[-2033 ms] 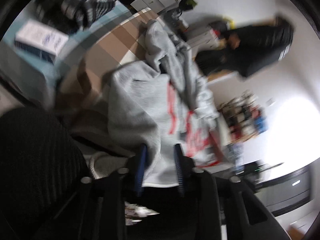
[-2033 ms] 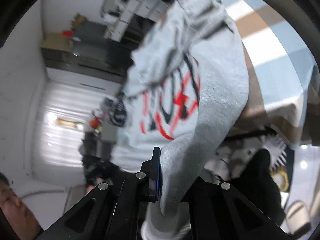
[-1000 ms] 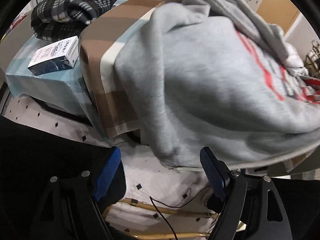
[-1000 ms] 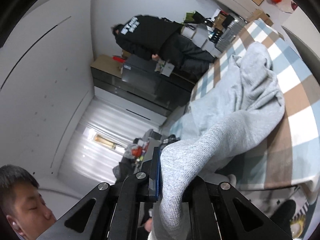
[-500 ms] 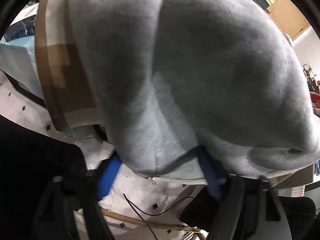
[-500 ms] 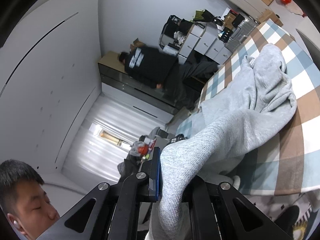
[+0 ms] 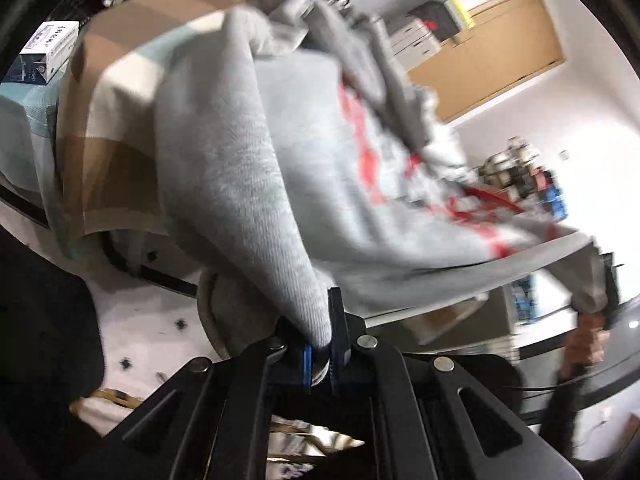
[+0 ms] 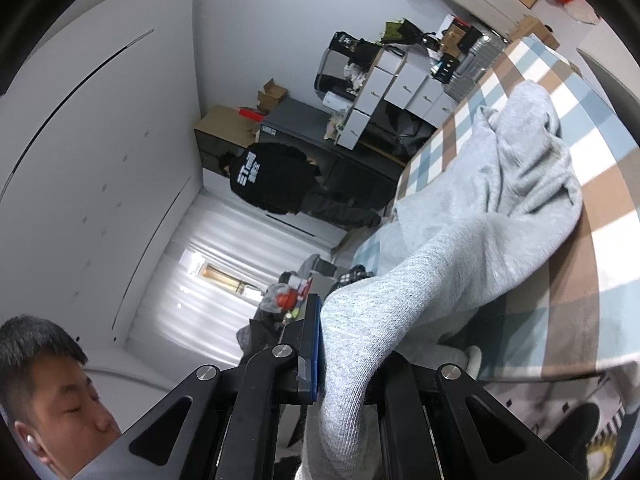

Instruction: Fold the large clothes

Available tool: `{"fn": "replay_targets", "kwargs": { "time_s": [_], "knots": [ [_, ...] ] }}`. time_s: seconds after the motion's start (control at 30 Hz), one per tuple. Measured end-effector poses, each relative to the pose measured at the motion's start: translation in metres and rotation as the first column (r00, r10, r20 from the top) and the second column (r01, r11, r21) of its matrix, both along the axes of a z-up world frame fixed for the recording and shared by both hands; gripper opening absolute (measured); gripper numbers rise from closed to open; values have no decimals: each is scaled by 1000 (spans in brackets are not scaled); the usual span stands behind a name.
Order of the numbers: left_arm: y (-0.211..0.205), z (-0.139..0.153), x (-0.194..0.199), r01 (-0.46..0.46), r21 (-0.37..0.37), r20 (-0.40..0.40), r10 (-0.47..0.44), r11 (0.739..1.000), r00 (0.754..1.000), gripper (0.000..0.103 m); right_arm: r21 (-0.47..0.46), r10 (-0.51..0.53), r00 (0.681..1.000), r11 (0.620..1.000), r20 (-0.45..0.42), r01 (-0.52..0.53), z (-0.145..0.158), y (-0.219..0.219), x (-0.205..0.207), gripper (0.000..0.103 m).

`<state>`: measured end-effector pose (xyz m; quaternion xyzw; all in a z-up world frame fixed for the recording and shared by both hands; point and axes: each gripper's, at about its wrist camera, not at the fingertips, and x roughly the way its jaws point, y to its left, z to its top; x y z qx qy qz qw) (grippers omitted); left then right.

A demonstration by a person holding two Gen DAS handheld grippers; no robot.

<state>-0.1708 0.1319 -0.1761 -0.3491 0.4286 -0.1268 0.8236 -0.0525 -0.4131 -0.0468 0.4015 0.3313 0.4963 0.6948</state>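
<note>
Checked bed (image 7: 116, 136) | left gripper (image 7: 320, 354) now clenched on sweatshirt (image 7: 248, 168) hem | right gripper (image 8: 340, 356) still clamps it

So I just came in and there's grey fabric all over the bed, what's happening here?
A person is handling a grey sweatshirt with a handheld gripper in each hand. The left gripper is shut on one ribbed edge of it, and the right gripper is shut on another ribbed part. The garment hangs stretched between them, its far end bunched on the checked bedcover. No fold is made yet.
</note>
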Motion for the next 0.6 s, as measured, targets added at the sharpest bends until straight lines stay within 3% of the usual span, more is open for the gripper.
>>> {"fn": "replay_targets", "kwargs": {
  "time_s": [0.23, 0.4, 0.6],
  "knots": [
    [14, 59, 0, 33, -160, 73, -21, 987, 997, 1, 36, -35, 999, 999, -28, 36, -12, -14, -8, 7],
    [28, 124, 43, 46, -243, 186, 0, 969, 982, 1, 88, -61, 998, 994, -27, 63, -1, -13, 6, 7],
    [40, 160, 121, 30, -271, 296, 54, 962, 954, 1, 162, -117, 992, 979, -43, 123, 28, -6, 57, 7]
  ]
}}
